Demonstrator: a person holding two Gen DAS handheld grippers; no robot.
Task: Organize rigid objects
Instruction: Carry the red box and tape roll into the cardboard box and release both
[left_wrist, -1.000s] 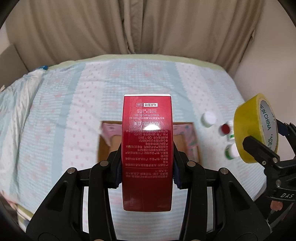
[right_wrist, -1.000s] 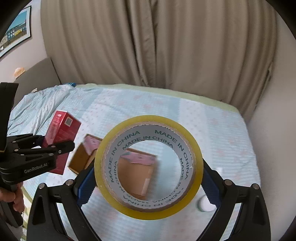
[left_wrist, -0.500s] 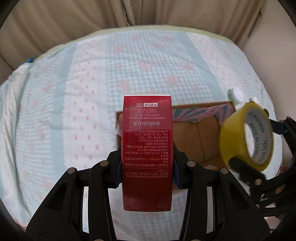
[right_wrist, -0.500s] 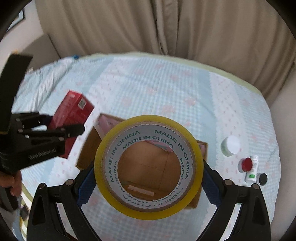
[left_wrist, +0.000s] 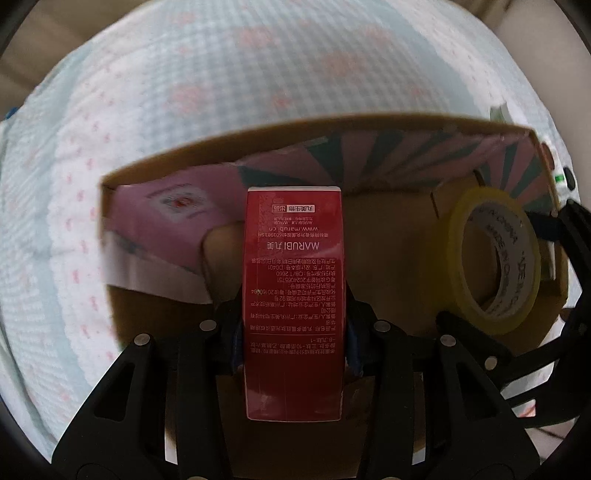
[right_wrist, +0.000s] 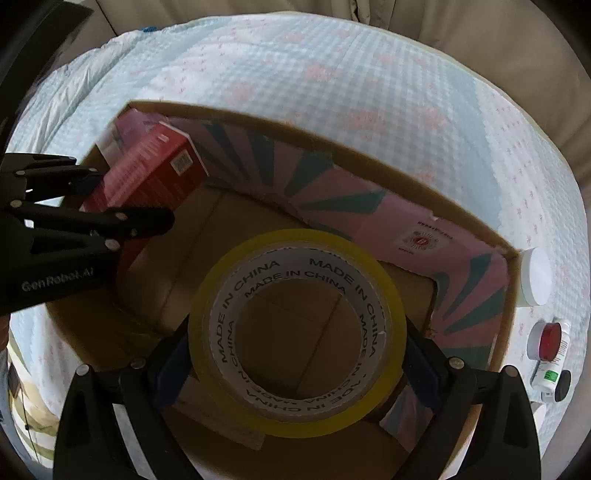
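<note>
My left gripper (left_wrist: 293, 332) is shut on a red carton (left_wrist: 293, 295) and holds it inside the open cardboard box (left_wrist: 369, 125), at its left side. The carton also shows in the right wrist view (right_wrist: 147, 177), with the left gripper (right_wrist: 103, 206) around it. My right gripper (right_wrist: 295, 354) is shut on a yellow tape roll (right_wrist: 295, 332) and holds it over the box floor (right_wrist: 184, 280). In the left wrist view the tape roll (left_wrist: 495, 258) is at the box's right side.
The box stands on a bed with a blue and pink patterned cover (right_wrist: 332, 74). Its inner flaps are pink and teal (right_wrist: 369, 206). Right of the box lie a white round lid (right_wrist: 535, 277), a red-capped jar (right_wrist: 546, 339) and a small white bottle (right_wrist: 554, 373).
Both grippers have moved forward and down, from above the bed into the cardboard box, each still holding its object. The box now fills both views.
</note>
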